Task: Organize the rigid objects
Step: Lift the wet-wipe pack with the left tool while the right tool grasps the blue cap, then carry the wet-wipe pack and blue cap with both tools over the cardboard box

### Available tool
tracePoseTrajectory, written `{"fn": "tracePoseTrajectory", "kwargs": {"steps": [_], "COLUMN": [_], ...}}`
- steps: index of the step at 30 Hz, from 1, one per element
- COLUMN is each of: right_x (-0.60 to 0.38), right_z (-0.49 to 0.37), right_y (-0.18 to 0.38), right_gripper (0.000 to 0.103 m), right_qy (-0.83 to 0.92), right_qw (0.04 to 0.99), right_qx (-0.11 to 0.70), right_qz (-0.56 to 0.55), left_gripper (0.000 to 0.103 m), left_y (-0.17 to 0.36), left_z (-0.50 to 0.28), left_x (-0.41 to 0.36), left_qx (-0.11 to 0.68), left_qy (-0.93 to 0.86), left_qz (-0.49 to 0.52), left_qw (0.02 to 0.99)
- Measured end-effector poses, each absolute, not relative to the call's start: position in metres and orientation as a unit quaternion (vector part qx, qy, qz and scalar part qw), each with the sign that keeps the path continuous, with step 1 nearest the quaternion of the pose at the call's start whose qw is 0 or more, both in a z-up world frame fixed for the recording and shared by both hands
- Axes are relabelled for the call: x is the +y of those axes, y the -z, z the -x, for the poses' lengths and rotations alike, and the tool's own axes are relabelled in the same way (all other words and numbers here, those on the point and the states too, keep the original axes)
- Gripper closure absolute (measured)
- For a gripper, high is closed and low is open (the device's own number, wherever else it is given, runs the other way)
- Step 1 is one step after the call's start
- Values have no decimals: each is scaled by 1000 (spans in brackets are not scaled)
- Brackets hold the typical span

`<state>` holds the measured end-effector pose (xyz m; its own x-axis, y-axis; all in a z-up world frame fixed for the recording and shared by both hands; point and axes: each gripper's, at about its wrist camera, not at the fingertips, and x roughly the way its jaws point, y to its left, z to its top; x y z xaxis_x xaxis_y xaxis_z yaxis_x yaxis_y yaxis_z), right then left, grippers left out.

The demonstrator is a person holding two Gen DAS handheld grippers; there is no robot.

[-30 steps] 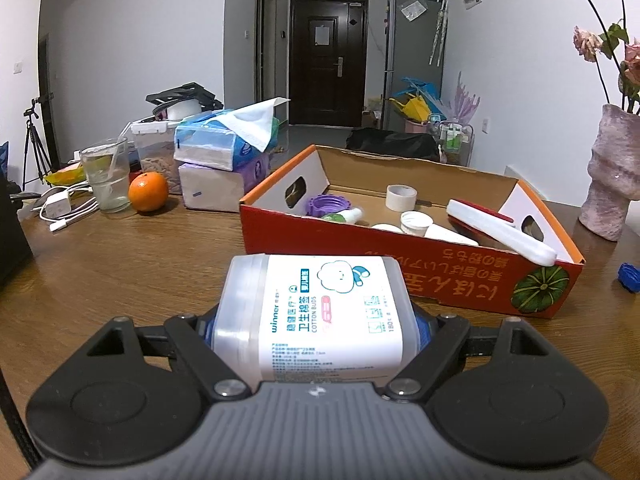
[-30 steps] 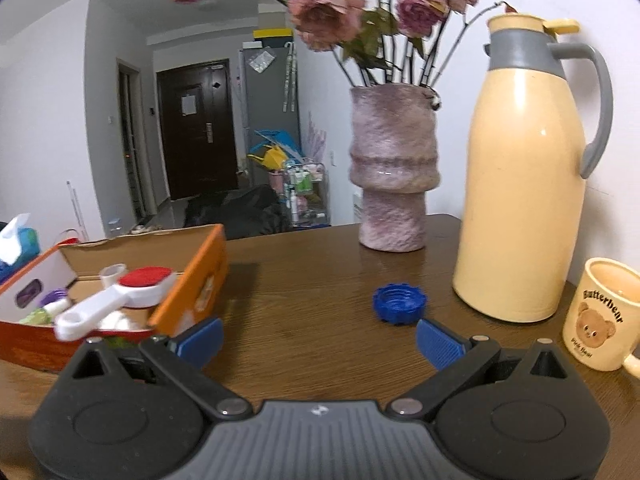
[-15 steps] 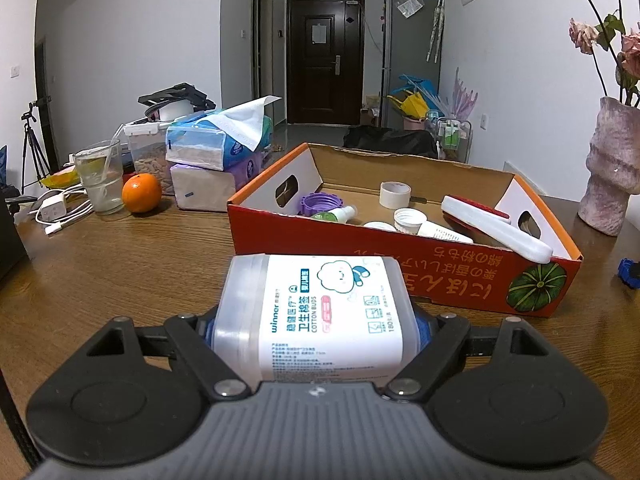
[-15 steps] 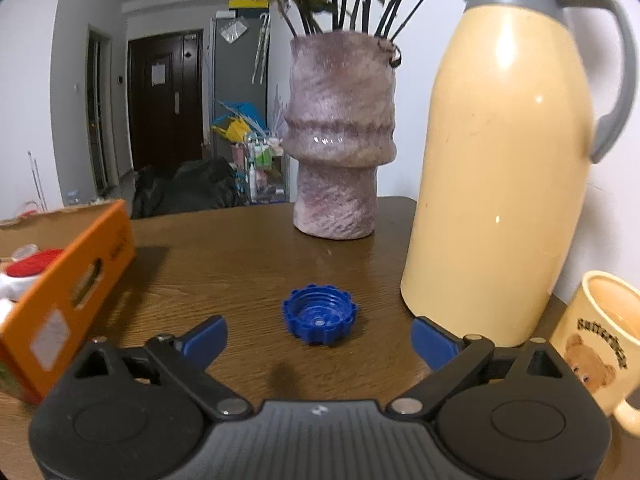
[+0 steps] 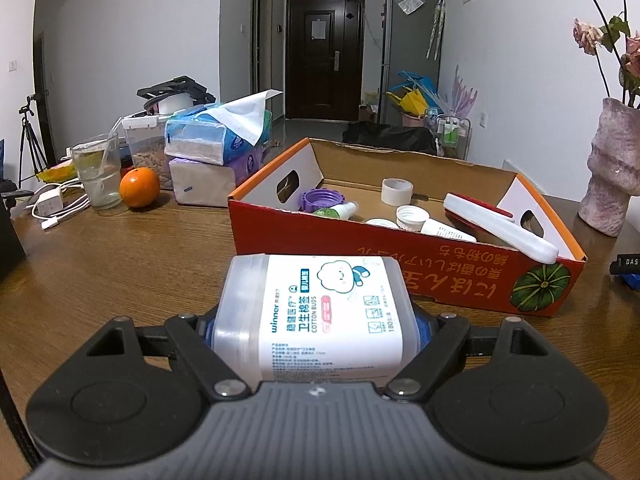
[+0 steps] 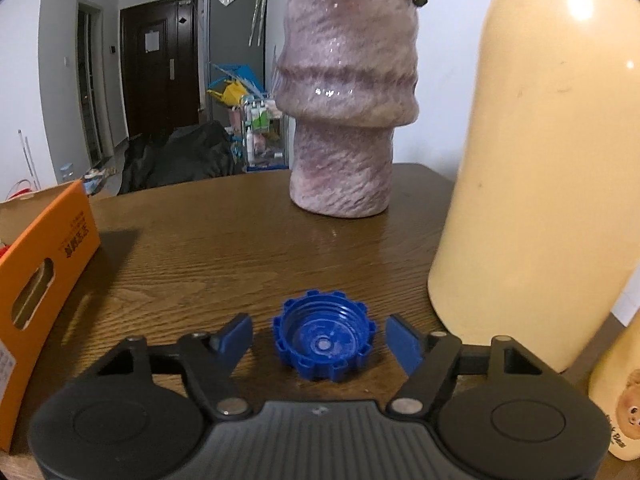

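Wood-grain table, glossy plastic cap, cardboard box, glazed vase

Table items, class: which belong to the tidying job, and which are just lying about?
Job:
cotton bud box in left gripper
blue cap between closing right gripper
orange cardboard box

Lying about:
vase
cream flask
orange
tissue packs

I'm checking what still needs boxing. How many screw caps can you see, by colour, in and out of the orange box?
Purple cap: 1, in the box
White cap: 1, in the box
Blue cap: 1, on the table
Total: 3
Uncounted: a low white round thing beside the white cap, too hidden to tell.
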<state>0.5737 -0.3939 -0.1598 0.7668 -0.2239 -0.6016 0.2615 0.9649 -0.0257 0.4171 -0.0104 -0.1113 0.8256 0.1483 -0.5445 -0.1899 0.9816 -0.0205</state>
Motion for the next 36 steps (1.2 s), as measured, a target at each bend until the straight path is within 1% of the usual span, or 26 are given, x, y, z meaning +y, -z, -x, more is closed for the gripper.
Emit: {"fn": "tracePoseTrajectory", "kwargs": {"steps": [3,14,21,36], "right_x": [-394,-392,-385,-340], "right_z": [-577,-556,-521,-440], "right_y": [161,157,151,141], "right_gripper": [49,50,49,50], "right_qy": [123,133,131,100], "right_qw": [939,944,950,963], "right_qx": [319,298,279,250], "right_qz": [-32,-36,-45,-33], "left_gripper": [20,20,20,20], "left_y": [112,108,102,92], "left_z": [-417,-411,-398,-363], "left_x": [-8,-8,-6,15], "left_qx": [284,277,263,242], "left_qy": [-88,-82,-74,-74], "left_qz": [38,40,35,40], "left_qw": [954,957,961,967]}}
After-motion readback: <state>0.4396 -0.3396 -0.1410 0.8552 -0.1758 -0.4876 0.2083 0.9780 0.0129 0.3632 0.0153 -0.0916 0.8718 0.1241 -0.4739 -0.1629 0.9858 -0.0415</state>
